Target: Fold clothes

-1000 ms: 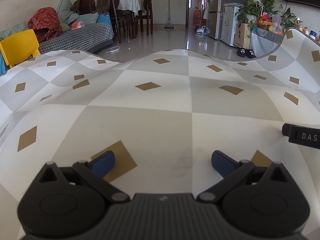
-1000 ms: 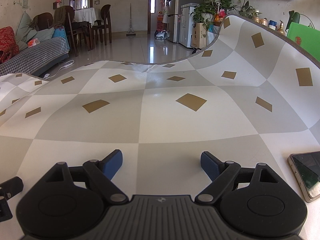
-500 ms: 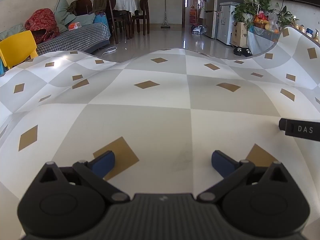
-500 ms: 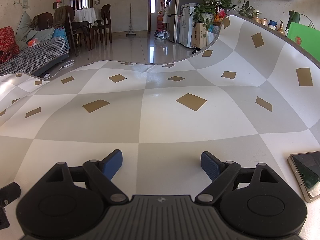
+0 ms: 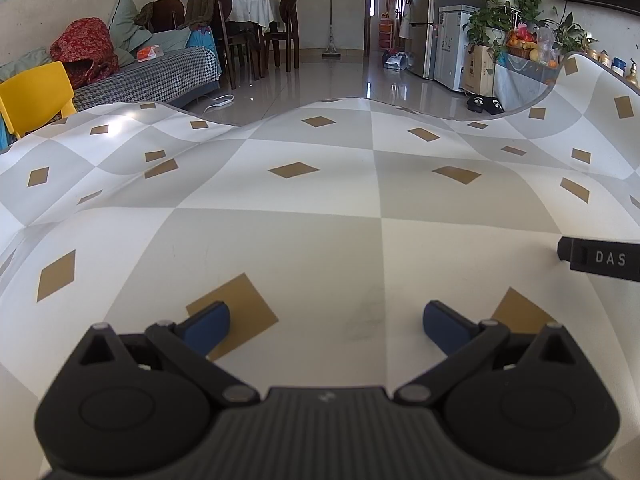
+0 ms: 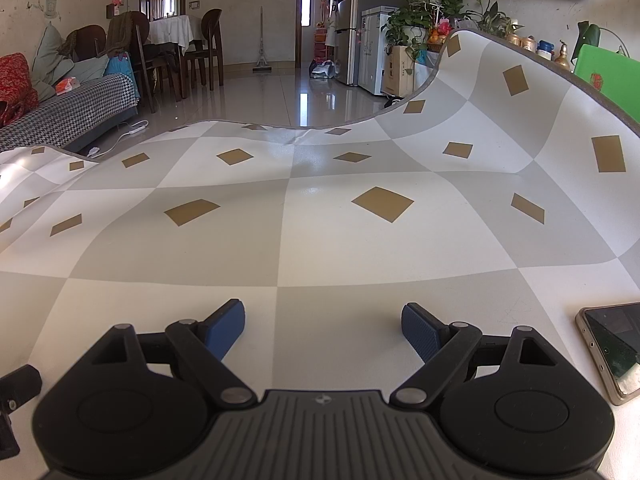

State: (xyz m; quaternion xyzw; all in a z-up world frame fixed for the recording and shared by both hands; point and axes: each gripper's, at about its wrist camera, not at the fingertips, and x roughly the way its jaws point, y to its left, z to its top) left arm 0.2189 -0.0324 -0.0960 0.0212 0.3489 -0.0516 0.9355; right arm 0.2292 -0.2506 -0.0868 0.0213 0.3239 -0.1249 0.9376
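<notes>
Grey-and-white checked matting (image 5: pixel 280 240) with tan diamonds covers the work surface and fills the lower half of both wrist views. Its far edge rises in waves, and the right corner curls up steeply (image 6: pixel 500 92).

Both tools sit low over this mat. The left gripper (image 5: pixel 326 316) has its blue-padded fingers (image 5: pixel 208 322) spread wide with nothing between them, only bare mat and one tan diamond beneath. The right gripper (image 6: pixel 324 320) is spread just as wide and also holds nothing. A black bar lettered "DAS" (image 5: pixel 600 258) enters the left view from the right edge. It appears to be part of the other tool, so the two lie side by side and close together.

Of clothes, the only cloth to be made out lies well beyond the mat: a dark garment draped over a dining chair (image 5: pixel 206 6) and a red bundle (image 5: pixel 86 50) on the houndstooth-covered sofa (image 5: pixel 160 74). Whether either is the piece to fold cannot be told.

A phone (image 6: pixel 612 352) lies flat on the mat just right of the right gripper, screen up. Farther off stand a yellow chair (image 5: pixel 36 92) at the left, a broom (image 5: pixel 331 40) against the back wall, a pair of black slippers (image 5: pixel 484 104) on the glossy floor, a tall fridge (image 5: pixel 420 20), potted plants (image 6: pixel 432 4), and a green board (image 6: pixel 604 68) at the right.
</notes>
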